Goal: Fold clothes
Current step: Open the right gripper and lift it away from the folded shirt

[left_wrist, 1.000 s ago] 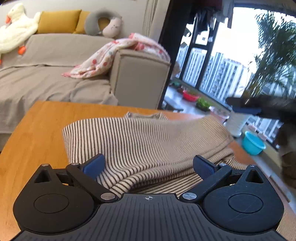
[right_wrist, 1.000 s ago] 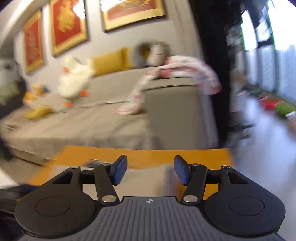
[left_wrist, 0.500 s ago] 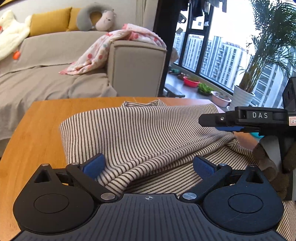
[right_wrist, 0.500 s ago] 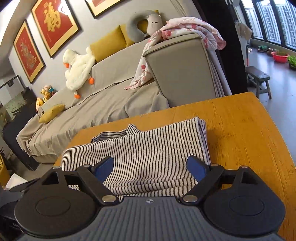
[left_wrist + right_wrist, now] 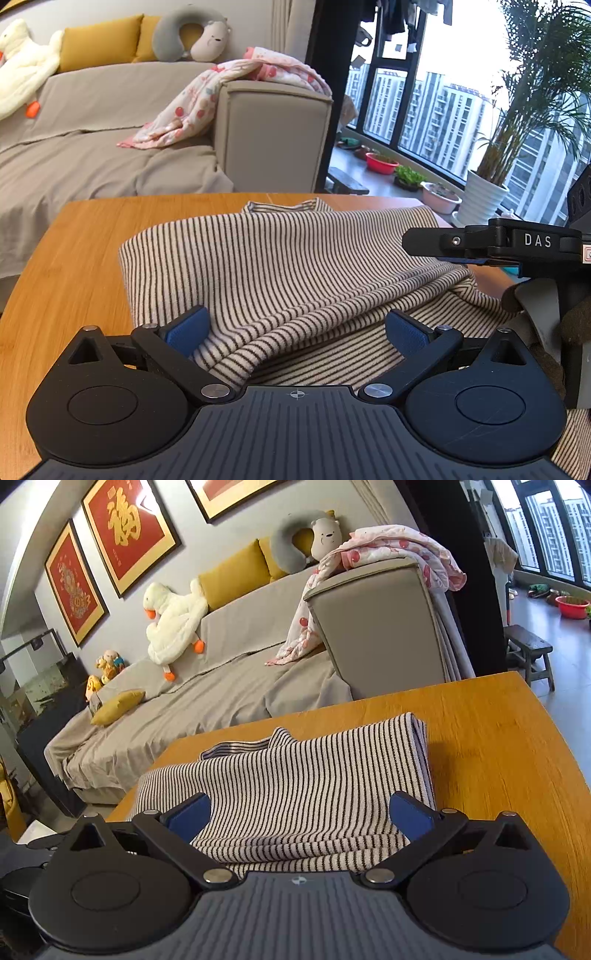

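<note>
Left wrist view: grey fabric sofa (image 5: 110, 147) fills the background, its left end cut off by the frame; a pink patterned blanket (image 5: 236, 92) drapes over the armrest. Orange-brown wooden surface (image 5: 74, 258) comes next, with its near edge hidden behind the claw body. A cream knit garment with thin dark stripes (image 5: 280, 266) lies folded on the surface, upper layer doubled over a lower one; the near hem is hidden under the claw and the right part runs out of frame. Left claw (image 5: 295, 332) has its blue pads wide apart, straddling the near fold, no pad pressing on the cloth. Right claw (image 5: 480, 243) enters edge-on from the right, just above the garment's right side; the hand behind it is mostly cut off.

Right wrist view: the same striped garment sits between the right claw (image 5: 299, 812) pads, which have just been opening and now stand fully apart, gripping nothing. Whether the pads touch the cloth is hard to tell.
</note>
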